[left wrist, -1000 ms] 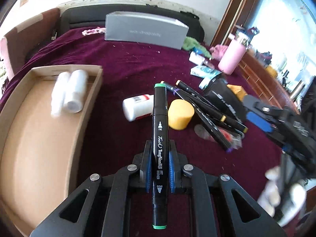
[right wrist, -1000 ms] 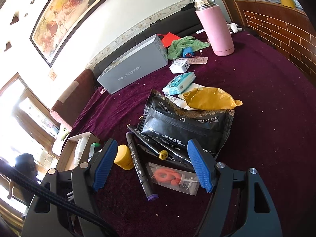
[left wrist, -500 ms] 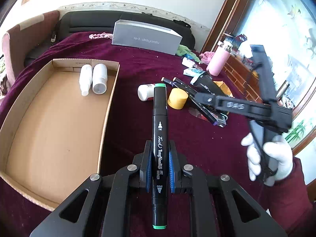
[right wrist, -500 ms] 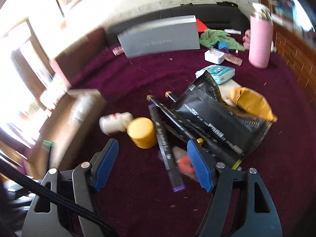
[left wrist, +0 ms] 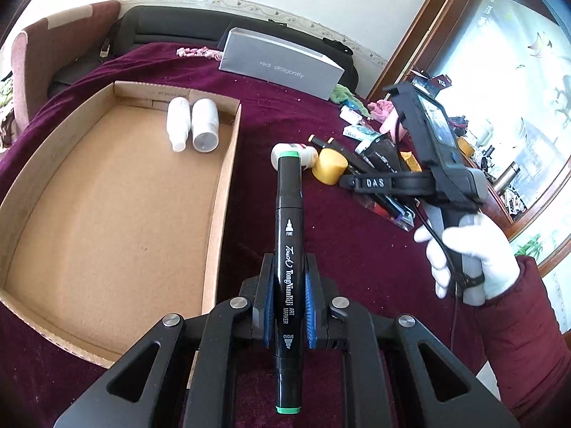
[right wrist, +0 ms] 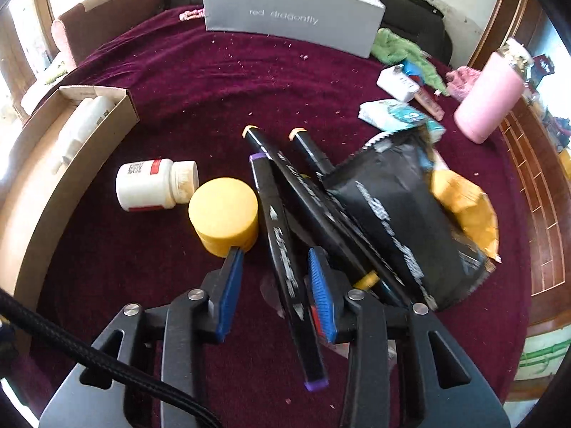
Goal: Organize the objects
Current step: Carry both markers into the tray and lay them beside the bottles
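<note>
Your left gripper [left wrist: 289, 306] is clamped on a green-capped art marker [left wrist: 289, 249], the cardboard tray [left wrist: 221, 214] just to its left. Your right gripper [right wrist: 274, 271] is closing around the purple-capped marker [right wrist: 282, 260], pads not yet touching.

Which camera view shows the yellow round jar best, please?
The right wrist view: the yellow jar stands close and whole, beside the white bottle. In the left wrist view it is small, far, partly behind the right gripper's fingers.

deep-red table cloth [right wrist: 221, 82]: velvety, lint-flecked | shallow brown tray [left wrist: 107, 214]: matt raw cardboard | black green-capped marker [left wrist: 289, 235]: glossy plastic | yellow round jar [right wrist: 224, 217]: smooth matt plastic | black snack pouch [right wrist: 399, 221]: shiny crinkled foil
</note>
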Motion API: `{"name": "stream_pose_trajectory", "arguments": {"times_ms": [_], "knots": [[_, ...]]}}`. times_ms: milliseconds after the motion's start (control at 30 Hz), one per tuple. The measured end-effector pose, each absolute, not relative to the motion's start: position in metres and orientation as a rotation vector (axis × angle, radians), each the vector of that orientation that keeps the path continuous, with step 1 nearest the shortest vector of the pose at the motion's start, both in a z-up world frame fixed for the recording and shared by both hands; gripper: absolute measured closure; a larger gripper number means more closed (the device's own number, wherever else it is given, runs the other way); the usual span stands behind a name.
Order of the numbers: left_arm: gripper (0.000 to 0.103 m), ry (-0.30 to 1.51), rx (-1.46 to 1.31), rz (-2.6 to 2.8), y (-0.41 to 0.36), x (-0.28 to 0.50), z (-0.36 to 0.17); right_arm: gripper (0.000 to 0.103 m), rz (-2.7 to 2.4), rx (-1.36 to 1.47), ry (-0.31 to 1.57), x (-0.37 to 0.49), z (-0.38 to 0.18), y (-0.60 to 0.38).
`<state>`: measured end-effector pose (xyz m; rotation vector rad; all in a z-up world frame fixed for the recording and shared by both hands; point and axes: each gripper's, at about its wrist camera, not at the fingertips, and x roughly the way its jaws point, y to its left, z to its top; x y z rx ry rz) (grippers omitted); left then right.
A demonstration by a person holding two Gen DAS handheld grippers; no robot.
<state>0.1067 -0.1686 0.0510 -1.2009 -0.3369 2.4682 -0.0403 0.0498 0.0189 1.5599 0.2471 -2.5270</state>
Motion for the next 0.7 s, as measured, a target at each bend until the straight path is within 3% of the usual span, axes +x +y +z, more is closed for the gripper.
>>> {"name": "stream_pose_trajectory", "arguments": {"times_ms": [100,133,167,533,700], "knots": [[0.091,-0.335,-1.203,2.468,-0.171,0.109,0.050,0.072,-2.519,1.588,0.208,-0.046,0.015,0.047],[0.091,-0.335,-1.205,2.468,-0.172,0.110,0.050,0.086,-2.518,1.599,0.187,-0.047,0.014,0.049],[0.091,-0.337,-1.205,2.469,-0.173,0.110,0.049,0.090,-2.507,1.608,0.160,-0.046,0.014,0.050],[0.091,-0.367,-1.179,2.485,-0.182,0.122,0.053,0.091,-2.493,1.521,-0.196,-0.002,0.042,0.086],[0.091,-0.349,-1.129,2.535,-0.188,0.134,0.063,0.090,-2.510,1.400,-0.271,0.024,0.065,0.084]]}}
